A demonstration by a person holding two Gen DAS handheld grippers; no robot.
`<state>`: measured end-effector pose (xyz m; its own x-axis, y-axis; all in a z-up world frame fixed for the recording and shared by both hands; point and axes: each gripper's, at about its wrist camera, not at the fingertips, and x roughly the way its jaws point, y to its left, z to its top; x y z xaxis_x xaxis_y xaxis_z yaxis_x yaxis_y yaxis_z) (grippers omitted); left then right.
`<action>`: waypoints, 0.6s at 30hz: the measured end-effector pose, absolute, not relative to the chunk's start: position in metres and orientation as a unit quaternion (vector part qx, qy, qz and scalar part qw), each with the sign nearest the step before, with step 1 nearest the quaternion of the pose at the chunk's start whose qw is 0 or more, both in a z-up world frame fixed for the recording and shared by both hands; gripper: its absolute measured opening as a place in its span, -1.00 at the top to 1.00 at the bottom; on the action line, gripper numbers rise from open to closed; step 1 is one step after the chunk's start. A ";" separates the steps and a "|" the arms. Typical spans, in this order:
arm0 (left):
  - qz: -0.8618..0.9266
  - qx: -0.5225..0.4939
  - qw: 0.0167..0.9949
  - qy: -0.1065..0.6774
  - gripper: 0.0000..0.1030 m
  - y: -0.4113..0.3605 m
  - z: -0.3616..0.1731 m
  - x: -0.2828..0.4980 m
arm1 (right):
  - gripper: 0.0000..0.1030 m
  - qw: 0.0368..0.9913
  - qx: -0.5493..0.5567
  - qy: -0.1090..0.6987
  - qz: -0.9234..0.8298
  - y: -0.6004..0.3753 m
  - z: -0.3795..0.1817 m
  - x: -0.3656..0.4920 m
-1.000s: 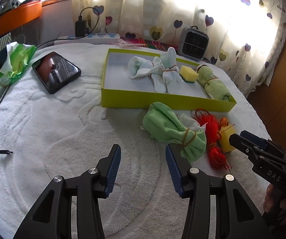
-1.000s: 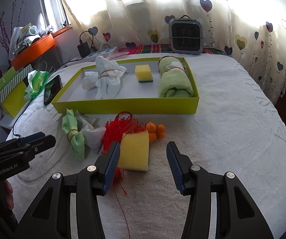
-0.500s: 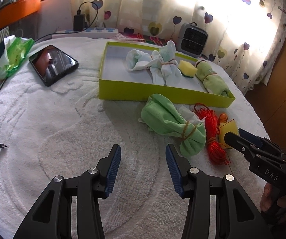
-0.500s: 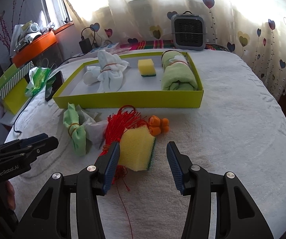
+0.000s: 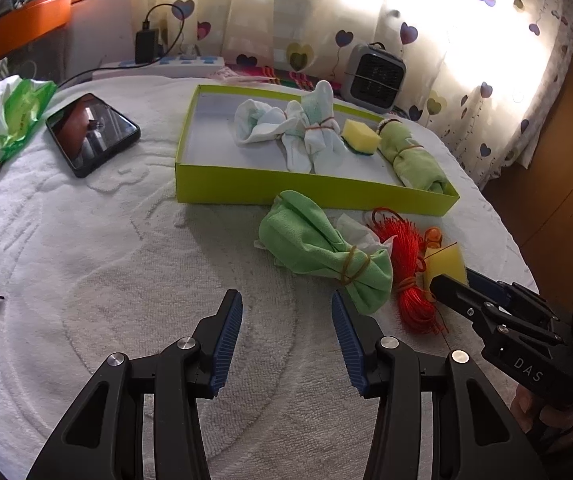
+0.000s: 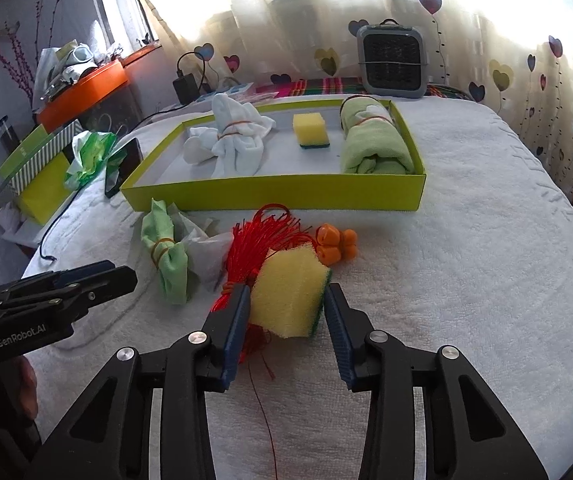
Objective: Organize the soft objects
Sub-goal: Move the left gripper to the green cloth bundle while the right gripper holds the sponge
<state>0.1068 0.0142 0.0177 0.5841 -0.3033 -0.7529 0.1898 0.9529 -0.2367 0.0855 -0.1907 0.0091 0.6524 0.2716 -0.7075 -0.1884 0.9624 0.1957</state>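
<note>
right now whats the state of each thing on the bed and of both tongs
left tongs: open, empty, over bare towel
right tongs: just closed in, pads against the loose yellow sponge
green box: open, no lid on
white cloth bundle: banded, in the box
small yellow sponge: in the box
green cloth roll: banded, in the box
green cloth bundle: banded, outside the box
red cord: outside the box, under the loose sponge
phone: screen dark

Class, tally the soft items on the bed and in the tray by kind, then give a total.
Sponges: 2
Green cloth bundles: 2
White cloth bundles: 1
Red string bundles: 1
Total: 6
</note>
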 end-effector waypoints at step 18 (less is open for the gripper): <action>-0.157 -0.050 0.885 0.436 0.12 -0.018 0.026 0.115 | 0.33 0.912 0.069 0.385 0.127 -0.203 0.014 0.078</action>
<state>0.1153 -0.0182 0.0263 0.5707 -0.3219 -0.7554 0.2340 0.9456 -0.2262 0.0784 -0.2034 0.0138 0.6715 0.2846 -0.6842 -0.1785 0.9582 0.2234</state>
